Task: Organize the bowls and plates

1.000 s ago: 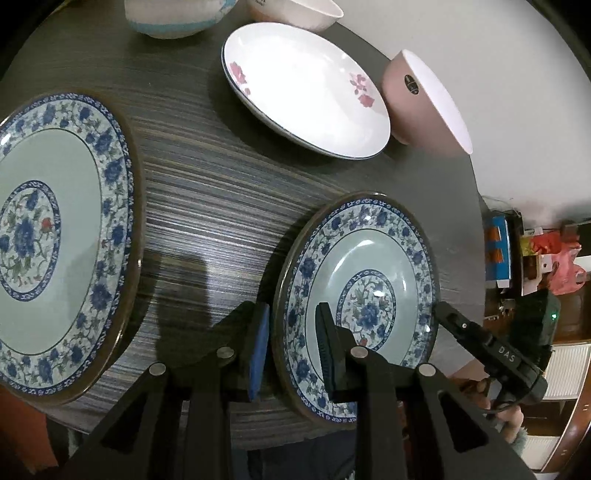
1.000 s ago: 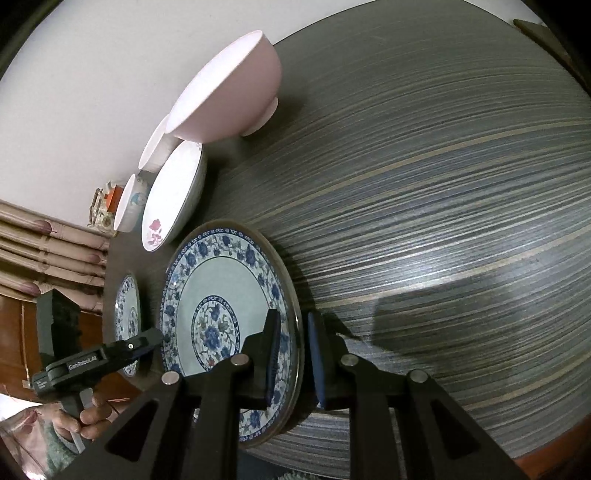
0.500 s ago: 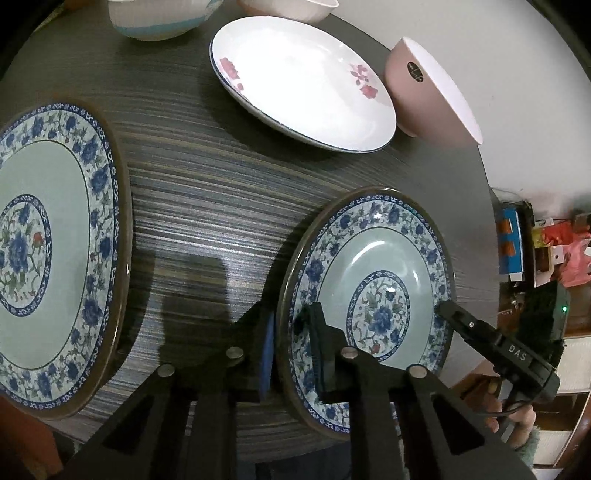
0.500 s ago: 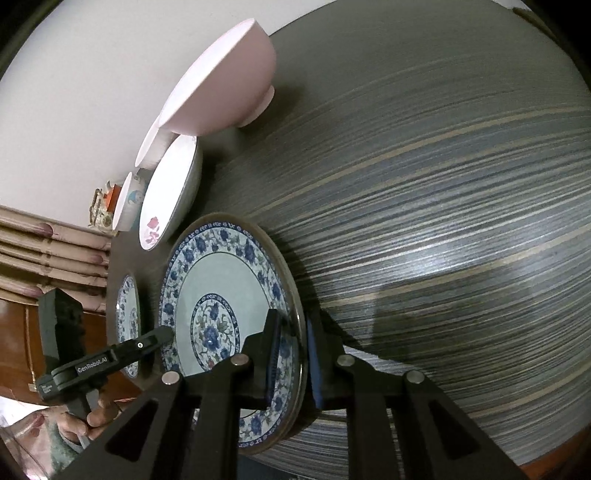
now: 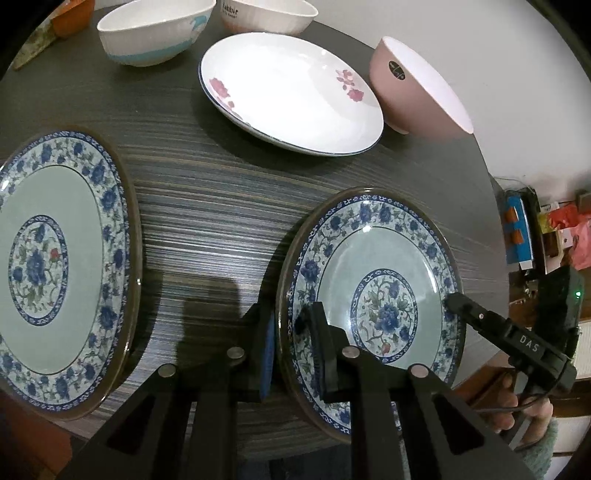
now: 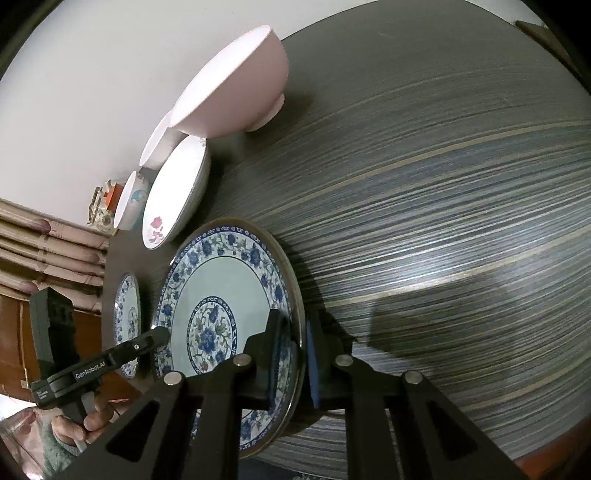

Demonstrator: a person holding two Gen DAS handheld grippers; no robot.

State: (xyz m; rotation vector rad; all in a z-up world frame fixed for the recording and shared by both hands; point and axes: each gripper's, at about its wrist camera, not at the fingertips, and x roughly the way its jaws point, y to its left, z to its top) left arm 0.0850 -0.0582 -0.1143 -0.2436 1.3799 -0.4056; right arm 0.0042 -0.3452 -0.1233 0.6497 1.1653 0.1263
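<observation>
A small blue-flowered plate (image 5: 384,266) (image 6: 221,277) is at the table's near edge. My left gripper (image 5: 290,325) is shut on its left rim, one pad under the rim and one on the plate's face. On the opposite rim my right gripper (image 6: 295,328) is shut the same way. Each wrist view shows the other gripper: the right gripper (image 5: 452,301) and the left gripper (image 6: 162,334). I cannot tell whether the plate is clear of the table. To the left lies a larger plate of the same pattern (image 5: 55,258) (image 6: 129,314).
Toward the wall on the dark striped table (image 5: 207,206) (image 6: 443,221) are a white plate with pink flowers (image 5: 291,92) (image 6: 173,195), a pink bowl (image 5: 413,92) (image 6: 236,85) and two white bowls (image 5: 155,33) (image 5: 266,14). A person's hand holds each gripper.
Both grippers' jaws have closed from a loose straddle onto the small plate's rim. The left wrist view now takes in more of the far dishes.
</observation>
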